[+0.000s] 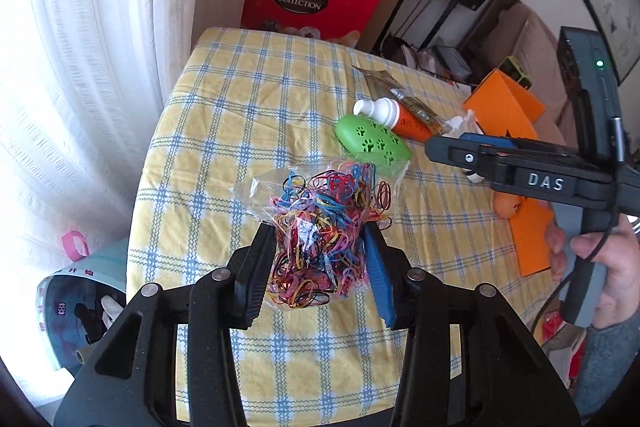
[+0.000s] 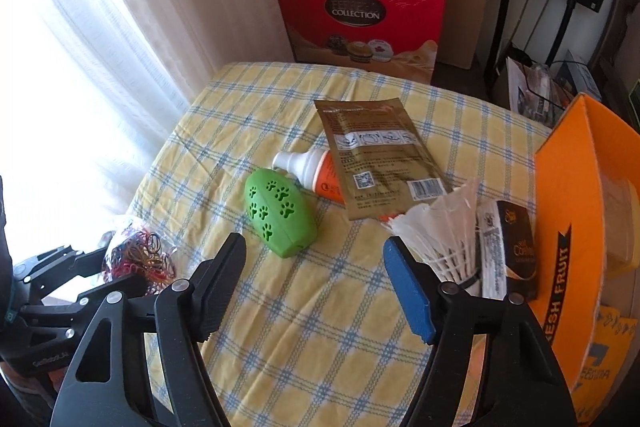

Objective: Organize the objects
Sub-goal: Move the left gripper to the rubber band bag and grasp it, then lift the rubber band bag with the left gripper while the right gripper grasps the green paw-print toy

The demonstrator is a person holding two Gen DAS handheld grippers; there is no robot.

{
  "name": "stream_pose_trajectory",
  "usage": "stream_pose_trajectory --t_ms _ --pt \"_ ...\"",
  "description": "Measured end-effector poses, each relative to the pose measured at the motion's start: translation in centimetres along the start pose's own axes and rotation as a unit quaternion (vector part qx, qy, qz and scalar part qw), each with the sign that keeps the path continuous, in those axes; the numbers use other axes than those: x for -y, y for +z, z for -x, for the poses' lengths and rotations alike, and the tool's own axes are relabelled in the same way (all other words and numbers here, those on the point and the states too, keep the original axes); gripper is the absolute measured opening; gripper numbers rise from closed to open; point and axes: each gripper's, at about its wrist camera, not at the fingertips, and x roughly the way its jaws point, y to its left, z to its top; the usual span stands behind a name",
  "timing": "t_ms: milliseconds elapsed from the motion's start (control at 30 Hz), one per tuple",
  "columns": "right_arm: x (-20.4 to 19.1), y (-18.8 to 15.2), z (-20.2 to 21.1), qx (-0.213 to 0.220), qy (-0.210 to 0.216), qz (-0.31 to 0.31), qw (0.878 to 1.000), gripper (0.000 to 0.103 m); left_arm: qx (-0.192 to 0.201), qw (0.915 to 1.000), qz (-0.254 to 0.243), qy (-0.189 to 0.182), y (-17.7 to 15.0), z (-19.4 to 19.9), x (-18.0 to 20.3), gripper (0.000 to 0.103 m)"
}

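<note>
A clear bag of coloured rubber bands (image 1: 320,211) hangs above the checked tablecloth (image 1: 248,115), and my left gripper (image 1: 320,231) is shut on its lower half. From the right wrist view that left gripper (image 2: 120,267) and its bag (image 2: 138,255) sit at the far left. A green paw-print case (image 2: 280,211) lies on the cloth just beyond my right gripper (image 2: 316,247), which is open with nothing between its pads. In the left wrist view the right gripper (image 1: 448,143) hovers right of the green case (image 1: 372,143), held by a person's hand (image 1: 612,267).
Behind the case lie a white bottle with an orange label (image 2: 316,167) and a brown sachet (image 2: 380,155). A shuttlecock (image 2: 444,227), a dark packet (image 2: 516,247) and an orange cardboard box (image 2: 576,211) crowd the right side. A red gift bag (image 2: 360,15) stands past the table.
</note>
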Motion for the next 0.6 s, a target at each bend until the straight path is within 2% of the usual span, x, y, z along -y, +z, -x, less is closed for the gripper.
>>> stream_pose_trajectory --t_ms 167,433,533,567,600 --pt "-1.0 0.9 -2.6 -0.025 0.012 0.016 0.999 0.07 -0.001 0.9999 0.011 -0.001 -0.1 -0.1 -1.0 0.041" --pt "-2.9 1.6 -5.5 -0.05 0.005 0.056 0.997 0.069 -0.007 0.9996 0.026 -0.005 -0.3 -0.7 -2.0 0.042" --pt "-3.7 1.5 -6.4 -0.06 0.001 0.069 0.996 0.059 -0.008 0.9996 0.027 -0.005 -0.2 -0.7 -1.9 0.042" --pt "-3.9 1.5 -6.6 -0.061 -0.007 0.076 0.995 0.052 -0.008 0.9996 0.026 -0.005 -0.2 -0.7 -1.9 0.042" --pt "-4.1 1.4 -6.8 -0.063 -0.013 0.08 0.995 0.05 -0.008 0.9996 0.025 -0.005 -0.2 -0.7 -1.8 0.042"
